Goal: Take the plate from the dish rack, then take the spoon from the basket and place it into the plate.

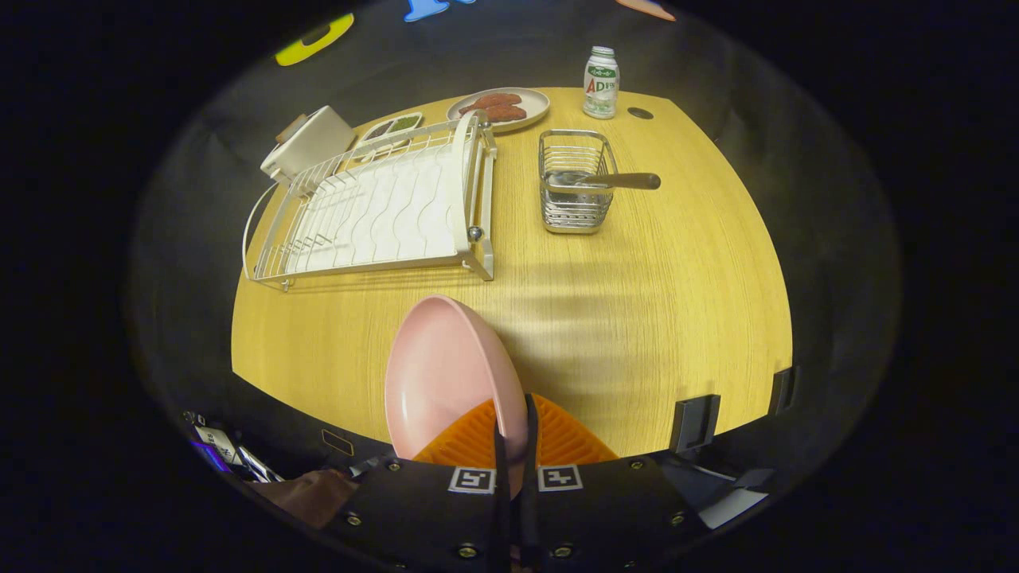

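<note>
Holding the plate (446, 374) on edge in my tongs (516, 446), both fingers clamped on its rim above the tabletop (637, 302); dish rack (382, 207) is vacated, so step 1 looks done; spoon (613, 181) sits in the basket (575, 181), well ahead; remaining: set plate down, fetch spoon, put it in plate.

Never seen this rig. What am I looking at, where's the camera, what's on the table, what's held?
No robot arm here: a person carries a handheld two-finger gripper, and the fisheye camera rides on it, looking forward along the fingers. That explains the round, bent picture.

The fingers are shut on the rim of a pink plate, held on edge above the near side of the wooden table.

Beyond the fingers stands a white dish rack with nothing in it. Beside it is a wire basket with a spoon lying across its top, handle pointing away from the rack. Farther back are a dish of food, a bottle, a small tray and a white box.
</note>
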A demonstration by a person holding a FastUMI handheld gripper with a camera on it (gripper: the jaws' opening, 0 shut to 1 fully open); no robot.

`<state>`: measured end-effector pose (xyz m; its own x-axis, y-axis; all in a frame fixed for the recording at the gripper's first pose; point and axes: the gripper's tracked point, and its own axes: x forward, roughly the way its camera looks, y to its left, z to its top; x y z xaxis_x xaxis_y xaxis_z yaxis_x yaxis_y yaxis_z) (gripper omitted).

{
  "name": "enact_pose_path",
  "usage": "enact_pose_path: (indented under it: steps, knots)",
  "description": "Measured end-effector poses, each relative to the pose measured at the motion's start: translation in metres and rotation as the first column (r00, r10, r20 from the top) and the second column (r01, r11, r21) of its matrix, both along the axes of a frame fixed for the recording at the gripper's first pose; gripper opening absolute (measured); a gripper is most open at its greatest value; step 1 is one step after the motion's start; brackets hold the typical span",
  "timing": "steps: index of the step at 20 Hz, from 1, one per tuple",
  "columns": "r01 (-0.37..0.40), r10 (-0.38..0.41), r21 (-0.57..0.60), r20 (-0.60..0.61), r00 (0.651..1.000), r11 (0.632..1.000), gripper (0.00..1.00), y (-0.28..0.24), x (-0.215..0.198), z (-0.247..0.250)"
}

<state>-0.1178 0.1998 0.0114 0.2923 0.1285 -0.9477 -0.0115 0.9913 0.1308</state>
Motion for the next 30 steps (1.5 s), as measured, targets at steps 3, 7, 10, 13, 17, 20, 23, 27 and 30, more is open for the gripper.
enact_pose_path:
  steps: [3, 7, 10, 13, 17, 20, 23, 27, 30]
  knots:
    - [0.010, -0.010, 0.044, 0.001, 1.000, 0.999, 0.05, 0.002, 0.007, -0.011]
    - [-0.014, 0.016, 0.098, -0.020, 1.000, 0.995, 0.05, 0.002, 0.009, -0.033]
    - [-0.011, 0.017, 0.181, -0.032, 0.999, 0.983, 0.05, 0.002, 0.012, -0.047]
    - [0.001, 0.012, 0.236, -0.053, 0.999, 0.972, 0.05, -0.004, 0.015, -0.054]
    - [0.021, -0.001, 0.259, -0.075, 0.997, 0.966, 0.11, -0.014, 0.016, -0.070]
    - [-0.011, 0.027, 0.170, -0.089, 0.996, 0.985, 0.13, -0.036, 0.014, -0.085]
    - [-0.005, 0.022, 0.190, -0.083, 0.996, 0.982, 0.13, -0.037, 0.017, -0.081]
    - [-0.020, 0.023, 0.188, -0.014, 1.000, 0.982, 0.13, -0.042, 0.025, -0.068]
    - [-0.026, 0.010, 0.187, 0.085, 0.996, 0.982, 0.13, -0.047, 0.034, -0.051]
